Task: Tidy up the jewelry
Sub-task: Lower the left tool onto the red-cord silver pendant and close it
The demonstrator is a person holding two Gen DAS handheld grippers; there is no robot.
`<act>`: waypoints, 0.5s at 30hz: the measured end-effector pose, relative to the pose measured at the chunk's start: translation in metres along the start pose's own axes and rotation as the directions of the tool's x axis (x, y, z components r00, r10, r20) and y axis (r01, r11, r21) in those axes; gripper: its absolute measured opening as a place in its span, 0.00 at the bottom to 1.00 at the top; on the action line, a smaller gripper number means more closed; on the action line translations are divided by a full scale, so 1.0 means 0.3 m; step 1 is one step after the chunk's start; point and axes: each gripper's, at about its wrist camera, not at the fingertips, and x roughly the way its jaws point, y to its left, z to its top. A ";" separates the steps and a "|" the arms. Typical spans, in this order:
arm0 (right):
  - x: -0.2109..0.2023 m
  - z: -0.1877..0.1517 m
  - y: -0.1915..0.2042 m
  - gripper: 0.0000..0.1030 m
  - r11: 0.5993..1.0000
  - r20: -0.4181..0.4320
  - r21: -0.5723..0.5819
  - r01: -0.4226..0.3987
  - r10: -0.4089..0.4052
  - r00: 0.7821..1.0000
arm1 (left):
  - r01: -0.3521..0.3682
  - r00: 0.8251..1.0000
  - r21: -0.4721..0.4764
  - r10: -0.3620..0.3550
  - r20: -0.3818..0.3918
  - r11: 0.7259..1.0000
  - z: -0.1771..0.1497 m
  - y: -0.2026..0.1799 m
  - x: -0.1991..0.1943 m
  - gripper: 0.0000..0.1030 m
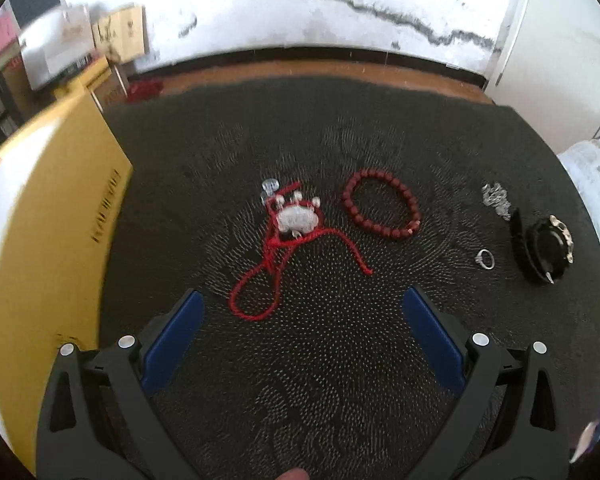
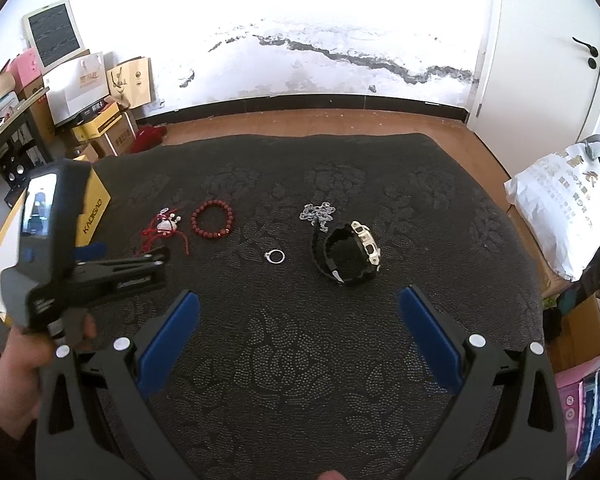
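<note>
On a dark patterned mat [image 1: 320,360] lie a red cord necklace with a white pendant [image 1: 296,218], a dark red bead bracelet [image 1: 380,206], a silver chain [image 1: 496,198], a silver ring [image 1: 485,259] and a black watch [image 1: 540,246]. My left gripper [image 1: 304,300] is open and empty, hovering just short of the red cord. In the right wrist view the necklace [image 2: 166,226], bracelet [image 2: 213,219], chain [image 2: 318,213], ring [image 2: 275,257] and watch [image 2: 348,252] show. My right gripper [image 2: 300,300] is open and empty, short of the ring and watch.
A yellow box [image 1: 52,232] lies along the mat's left edge; it also shows in the right wrist view [image 2: 94,204]. The left hand-held gripper body [image 2: 80,264] stands at the left. A white bag [image 2: 564,208] sits at the right. Boxes [image 2: 100,120] stand by the back wall.
</note>
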 end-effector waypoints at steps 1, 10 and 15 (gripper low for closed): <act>0.001 -0.002 -0.003 0.94 1.000 0.000 -0.001 0.004 -0.004 1.000 | -0.005 1.000 -0.002 0.005 0.002 1.000 0.001 0.003 0.015 0.94; 0.014 -0.005 -0.051 0.94 1.000 -0.008 0.023 0.018 -0.018 1.000 | -0.028 1.000 0.011 0.028 -0.014 1.000 0.035 0.031 0.167 0.95; 0.025 -0.002 -0.056 0.94 0.999 -0.014 0.027 0.020 -0.019 1.000 | -0.021 0.999 0.035 0.020 0.030 0.999 0.060 0.034 0.185 0.95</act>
